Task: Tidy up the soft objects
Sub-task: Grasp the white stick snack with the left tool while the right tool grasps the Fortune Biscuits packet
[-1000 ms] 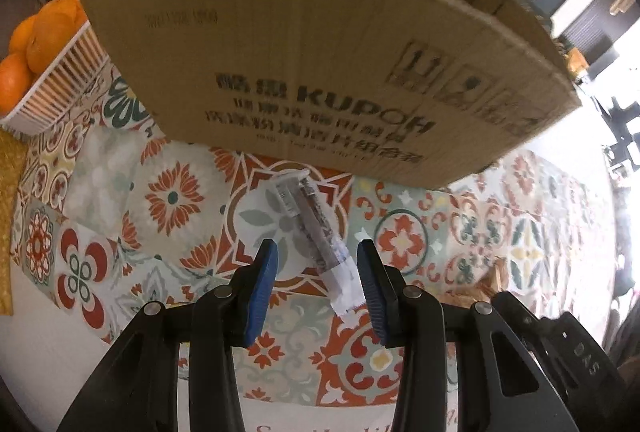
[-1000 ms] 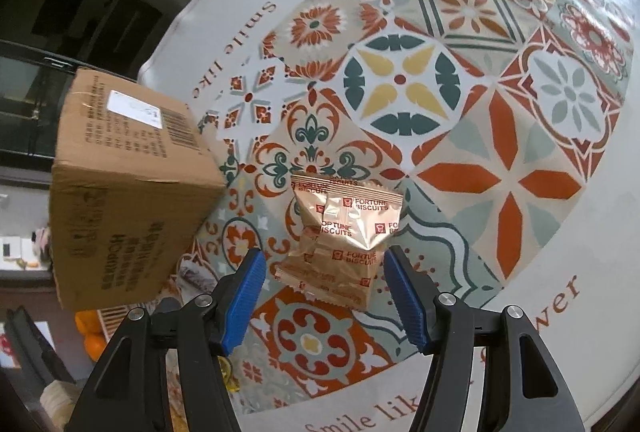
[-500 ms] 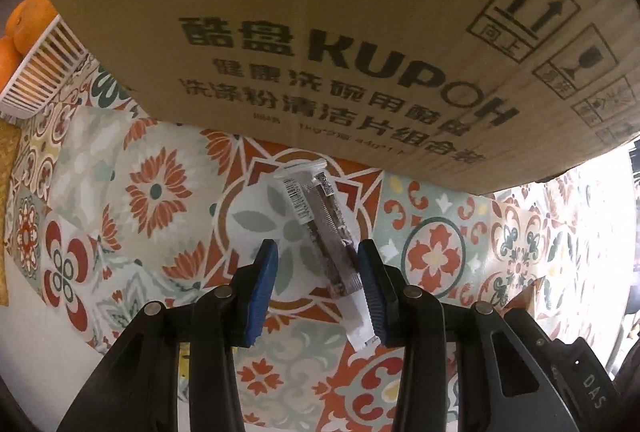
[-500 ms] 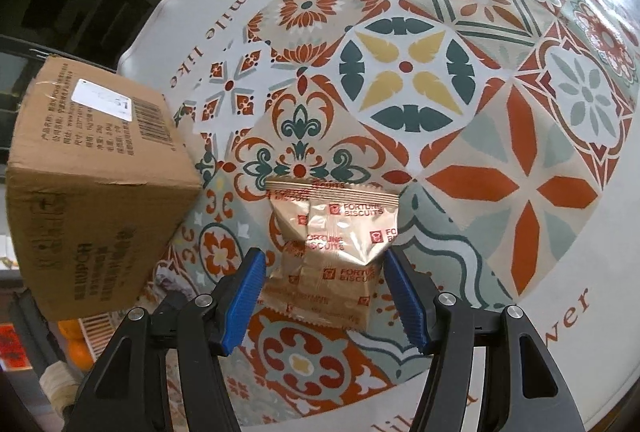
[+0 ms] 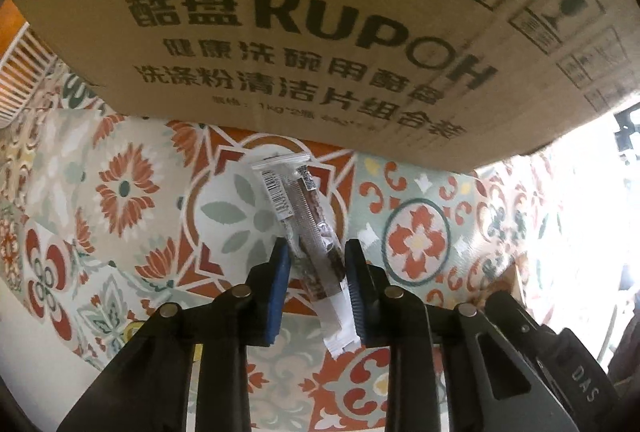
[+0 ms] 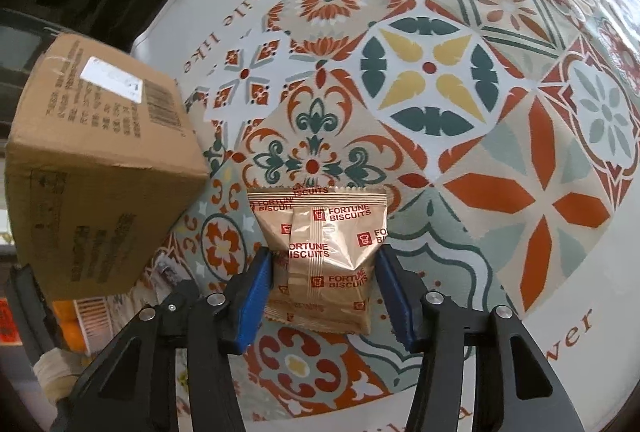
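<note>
Straddling a slim clear snack packet [image 5: 308, 228] on the patterned tablecloth [image 5: 124, 192], the left gripper [image 5: 316, 272] has narrowed its blue pads around the packet's near half, just short of the cardboard box [image 5: 304, 20]. The right gripper [image 6: 324, 288] brackets a gold Fortune Biscuits pouch [image 6: 326, 252], pads touching its crumpled sides, beside the box.
</note>
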Action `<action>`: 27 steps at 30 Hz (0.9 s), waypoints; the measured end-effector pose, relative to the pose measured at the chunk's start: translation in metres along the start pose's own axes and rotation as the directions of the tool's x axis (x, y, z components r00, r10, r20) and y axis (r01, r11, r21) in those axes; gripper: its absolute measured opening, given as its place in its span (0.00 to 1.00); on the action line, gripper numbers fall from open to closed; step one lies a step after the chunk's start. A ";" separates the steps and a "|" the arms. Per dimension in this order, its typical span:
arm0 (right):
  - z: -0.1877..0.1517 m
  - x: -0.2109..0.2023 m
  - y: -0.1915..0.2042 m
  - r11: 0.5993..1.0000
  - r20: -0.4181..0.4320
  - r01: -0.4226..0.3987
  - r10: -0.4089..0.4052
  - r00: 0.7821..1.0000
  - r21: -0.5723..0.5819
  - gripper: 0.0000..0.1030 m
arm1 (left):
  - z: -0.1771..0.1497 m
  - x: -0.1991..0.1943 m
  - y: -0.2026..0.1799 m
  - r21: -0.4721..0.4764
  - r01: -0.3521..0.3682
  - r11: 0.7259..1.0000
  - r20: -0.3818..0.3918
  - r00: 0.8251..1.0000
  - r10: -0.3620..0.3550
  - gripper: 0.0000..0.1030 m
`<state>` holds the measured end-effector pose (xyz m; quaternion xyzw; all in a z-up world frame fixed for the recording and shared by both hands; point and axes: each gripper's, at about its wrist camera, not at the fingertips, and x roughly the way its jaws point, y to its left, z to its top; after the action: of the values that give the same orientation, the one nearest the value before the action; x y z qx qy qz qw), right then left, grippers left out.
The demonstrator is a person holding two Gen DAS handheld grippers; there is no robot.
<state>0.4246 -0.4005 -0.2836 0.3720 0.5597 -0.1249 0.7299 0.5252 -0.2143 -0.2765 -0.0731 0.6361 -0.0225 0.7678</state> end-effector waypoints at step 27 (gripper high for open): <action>-0.042 -0.044 0.045 0.964 0.054 -0.040 0.056 0.997 -0.262 0.47 | -0.072 -0.069 0.053 0.095 0.215 0.972 0.078 0.972 -0.222 0.17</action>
<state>0.4062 -0.3514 -0.2295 0.2822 0.5396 -0.0435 0.7920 0.4381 -0.1590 -0.2299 -0.1107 0.5882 -0.1310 0.7903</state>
